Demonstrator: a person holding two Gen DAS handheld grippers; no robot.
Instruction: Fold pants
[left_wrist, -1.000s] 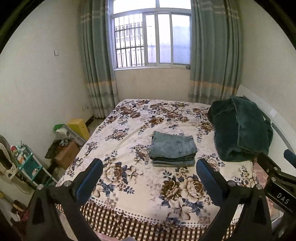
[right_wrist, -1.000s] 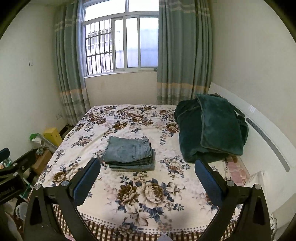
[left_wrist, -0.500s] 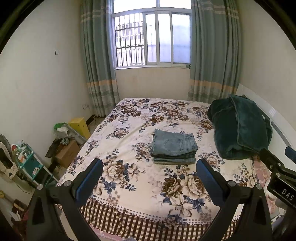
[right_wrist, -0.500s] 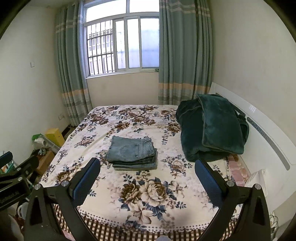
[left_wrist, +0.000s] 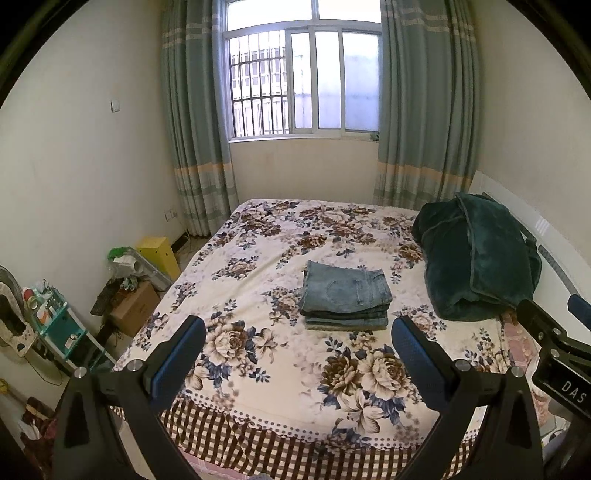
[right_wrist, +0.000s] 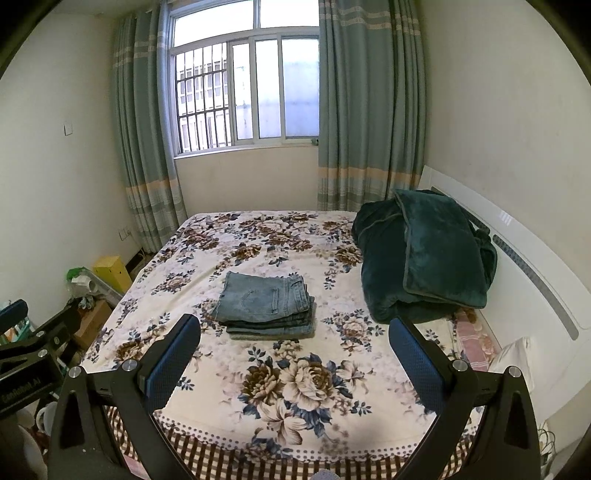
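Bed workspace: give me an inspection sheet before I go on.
Surface: bed with floral cover, checked skirt at the near edge.
Job's things: folded jeans stacked mid-bed, edges roughly squared.
Clutter: green blanket heaped by the headboard; pink cloth beside it.
Grippers: left hand-held gripper and right hand-held gripper both open, holding nothing, off the near edge.
Cables: nothing seen on the bed.
Surroundings: window, curtains, cardboard box and yellow box on the floor.

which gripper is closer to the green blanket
Right. The right gripper hangs off the bed's foot, nearer the green blanket; the left gripper sits farther left.
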